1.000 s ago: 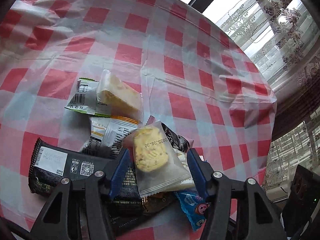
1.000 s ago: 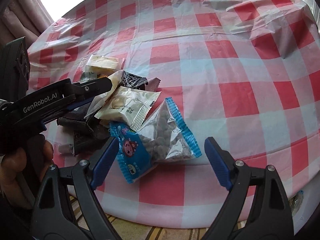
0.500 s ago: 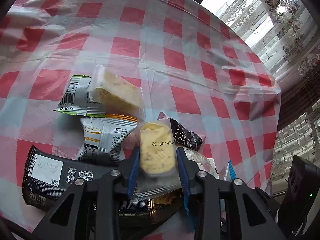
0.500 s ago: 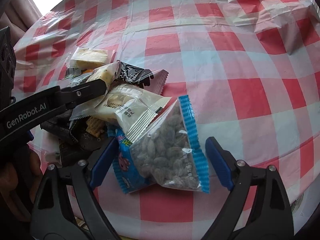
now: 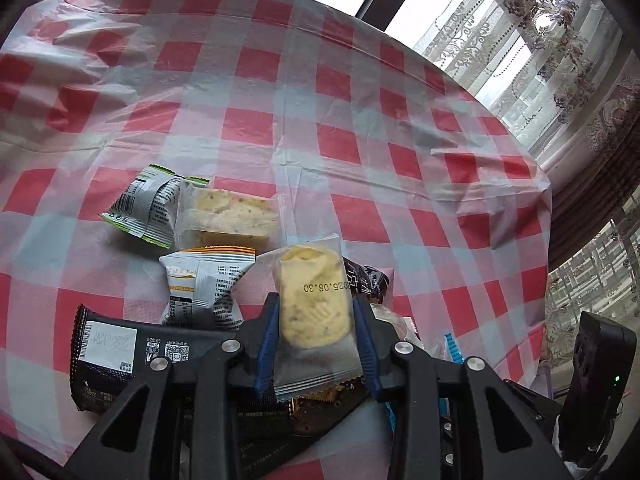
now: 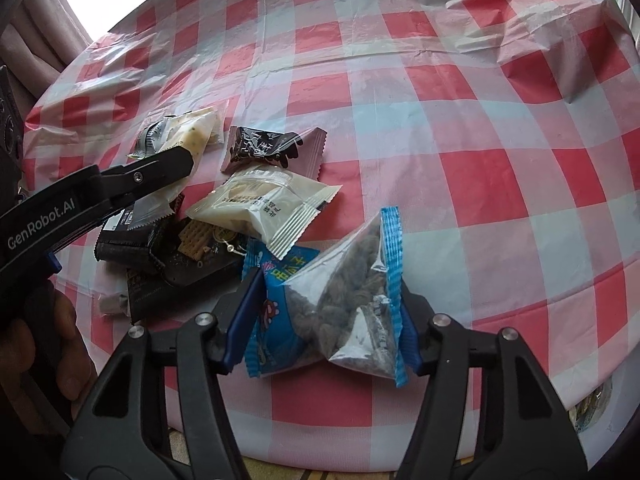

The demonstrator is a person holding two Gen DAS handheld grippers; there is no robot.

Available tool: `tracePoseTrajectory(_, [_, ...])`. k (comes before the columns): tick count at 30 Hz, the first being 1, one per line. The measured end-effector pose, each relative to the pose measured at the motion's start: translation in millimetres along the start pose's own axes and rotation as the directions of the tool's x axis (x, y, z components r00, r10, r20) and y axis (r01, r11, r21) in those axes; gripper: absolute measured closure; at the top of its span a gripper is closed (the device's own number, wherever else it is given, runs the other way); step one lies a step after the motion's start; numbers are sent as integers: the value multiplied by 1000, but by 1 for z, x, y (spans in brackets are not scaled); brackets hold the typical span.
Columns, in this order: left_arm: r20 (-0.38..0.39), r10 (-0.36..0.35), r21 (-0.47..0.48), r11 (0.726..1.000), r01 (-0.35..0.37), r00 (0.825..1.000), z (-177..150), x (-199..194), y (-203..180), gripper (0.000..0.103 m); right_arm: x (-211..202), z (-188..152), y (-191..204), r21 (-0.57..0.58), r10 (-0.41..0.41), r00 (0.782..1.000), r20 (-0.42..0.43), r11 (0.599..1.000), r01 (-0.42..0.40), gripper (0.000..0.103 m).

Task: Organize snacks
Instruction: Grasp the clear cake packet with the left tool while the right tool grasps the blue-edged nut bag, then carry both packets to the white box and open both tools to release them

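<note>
A pile of snack packets lies near the front edge of a red-and-white checked tablecloth (image 5: pixel 280 80). My left gripper (image 5: pixel 314 308) is shut on a clear packet holding a yellow cookie (image 5: pixel 312 304), which stands up between the blue pads. From the right wrist view the left gripper (image 6: pixel 176 164) reaches in over the pile. My right gripper (image 6: pixel 328 282) has its jaws closing on a blue-edged bag of dark nuts (image 6: pixel 352 280). Both pads press its sides and the bag is crumpled and folded upward.
Around the cookie lie a green-white packet (image 5: pixel 148 204), a clear cake packet (image 5: pixel 228 216), a white-orange packet (image 5: pixel 204 280) and a long black packet (image 5: pixel 116 356). A cream packet (image 6: pixel 264 204) and a black-pink one (image 6: pixel 272 148) lie beside the bag. Curtains (image 5: pixel 560 60) hang beyond the table.
The left jaws closed onto the cookie packet and now hold it upright. The right jaws came in from wide apart onto the blue bag, which bunched up.
</note>
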State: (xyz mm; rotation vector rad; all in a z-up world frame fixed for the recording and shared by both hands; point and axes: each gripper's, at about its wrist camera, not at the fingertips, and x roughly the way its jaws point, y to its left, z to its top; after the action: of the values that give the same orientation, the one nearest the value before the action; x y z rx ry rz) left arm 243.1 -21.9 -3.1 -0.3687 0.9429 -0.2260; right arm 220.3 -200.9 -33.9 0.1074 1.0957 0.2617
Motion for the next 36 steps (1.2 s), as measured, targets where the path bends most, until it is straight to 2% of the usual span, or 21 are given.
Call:
tracePoseTrajectory(6, [17,2,7,1000,-2,1000,-2,-7,-7,66,-9,-6,-9,13,12,1000,6,1000,-13,49])
tracePoseTrajectory(20, [33,-24,55,998,22,999,-7,-20,-47,66,-43,-16,-47,83,48,995,83,995,-55,50])
tracePoseTrajectory(28, [1,-52,124,991,51,999,-16,-12,-83,66,-64,-24,-91,150,8,992,128,988,-27,50])
tracePoseTrajectory(36, [-65,-118,216,968,129,991,-32,1,-140,66,-89,-38,-144,234,-62,985,161,972,23,50])
